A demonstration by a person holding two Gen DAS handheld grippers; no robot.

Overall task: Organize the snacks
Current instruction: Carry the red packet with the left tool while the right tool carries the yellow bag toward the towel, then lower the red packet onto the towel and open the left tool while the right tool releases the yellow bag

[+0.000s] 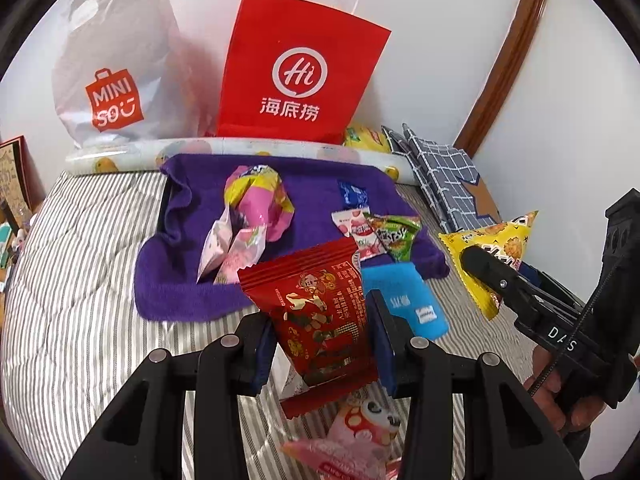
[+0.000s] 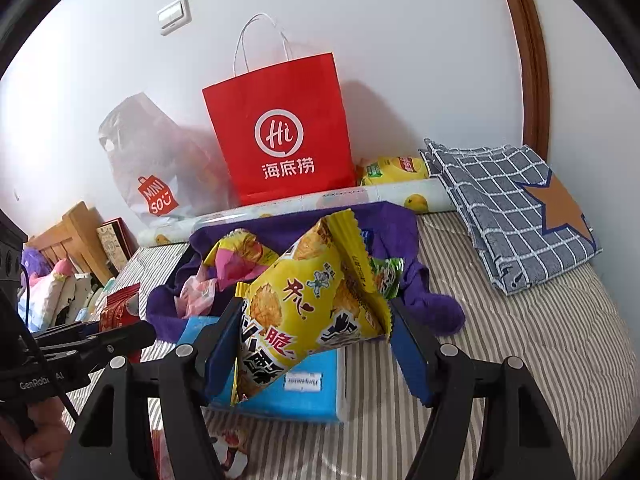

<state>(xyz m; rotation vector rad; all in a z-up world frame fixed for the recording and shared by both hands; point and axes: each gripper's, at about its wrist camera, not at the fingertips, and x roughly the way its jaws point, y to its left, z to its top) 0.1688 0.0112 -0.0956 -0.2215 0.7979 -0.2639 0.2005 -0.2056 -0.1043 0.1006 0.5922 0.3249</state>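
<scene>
My left gripper [image 1: 320, 340] is shut on a red snack packet [image 1: 320, 312], held above the striped bed; the packet also shows at the left in the right wrist view [image 2: 120, 308]. My right gripper [image 2: 316, 340] is shut on a puffy yellow snack bag [image 2: 316, 304], seen at the right in the left wrist view [image 1: 492, 248]. Behind both lies a purple towel [image 1: 184, 276] with several small snack packets: a pink and yellow wrapper [image 1: 256, 200], a pink-white packet [image 1: 356, 232] and a green one [image 1: 396, 236]. A red paper bag [image 1: 296, 72] stands at the wall.
A white plastic bag [image 1: 112, 64] stands left of the red bag. A blue box [image 2: 304, 392] lies on the striped bedding [image 1: 72, 300] under the grippers. A folded checked cloth [image 2: 512, 208] lies at the right, a yellow pack [image 2: 392, 170] and a rolled mat [image 1: 132, 156] behind. A pink packet [image 1: 360, 432] lies below.
</scene>
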